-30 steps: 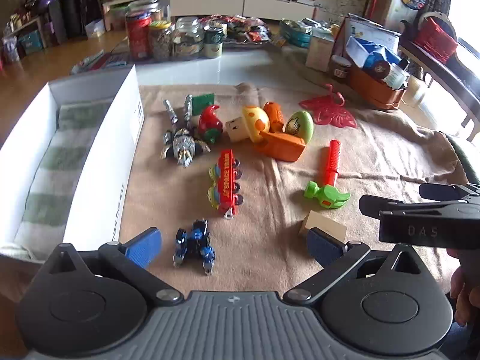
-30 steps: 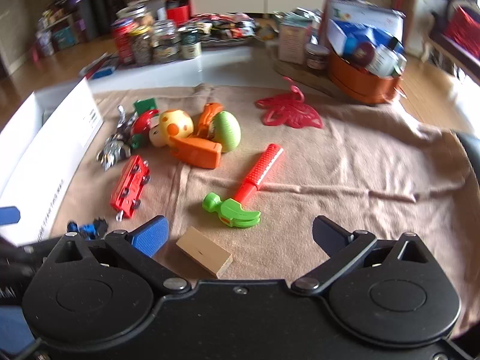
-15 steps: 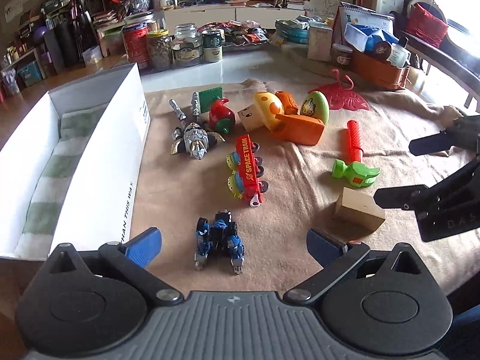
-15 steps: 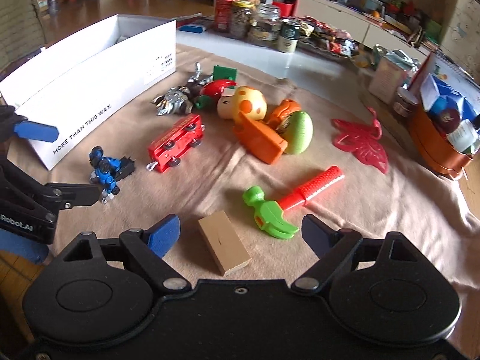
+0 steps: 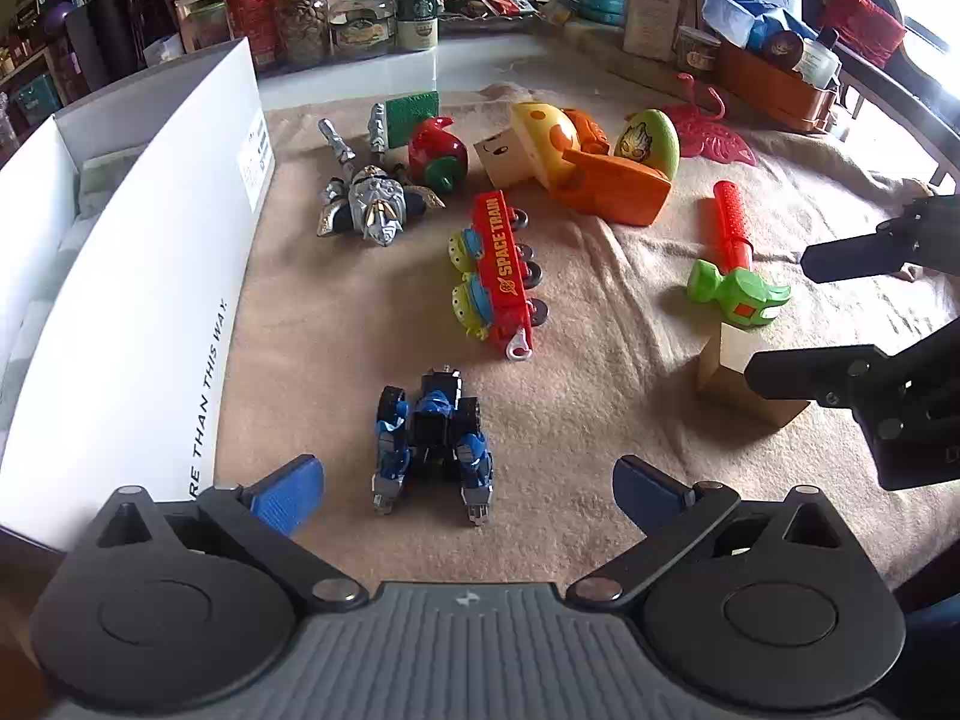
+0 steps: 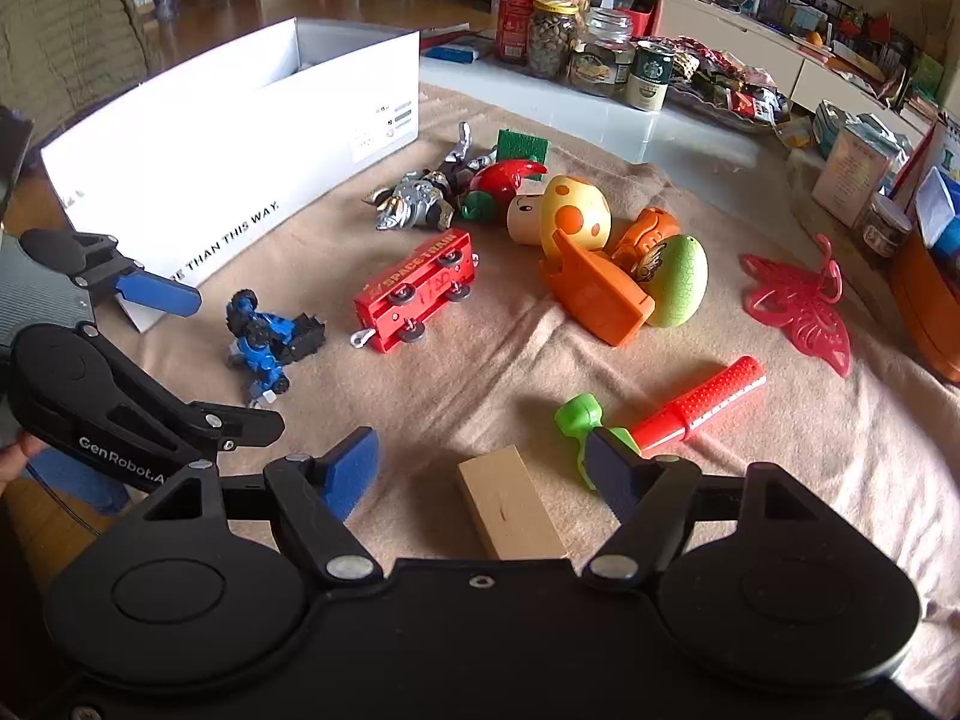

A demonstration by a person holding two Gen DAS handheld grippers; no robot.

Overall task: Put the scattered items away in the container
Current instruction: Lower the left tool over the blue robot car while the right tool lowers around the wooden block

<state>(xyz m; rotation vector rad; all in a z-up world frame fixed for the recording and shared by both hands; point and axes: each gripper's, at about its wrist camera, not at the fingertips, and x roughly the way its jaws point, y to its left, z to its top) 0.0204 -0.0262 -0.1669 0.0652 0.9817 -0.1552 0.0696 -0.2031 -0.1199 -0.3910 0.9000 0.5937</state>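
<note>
Closing around a wood block point(image 6: 510, 504), right claw point(image 6: 486, 468) hasn't clamped yet; left claw point(image 5: 462, 489) gapes over a blue robot point(image 5: 432, 438); toys all lie mid-desk, white box point(image 5: 132, 276) at left edge unfilled

wooden block point(image 6: 510, 507) — near end hidden under tool body | white box point(image 5: 120, 300) — left side cut off

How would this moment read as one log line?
left tongs: open over blue robot toy | right tongs: closing around wooden block
</note>
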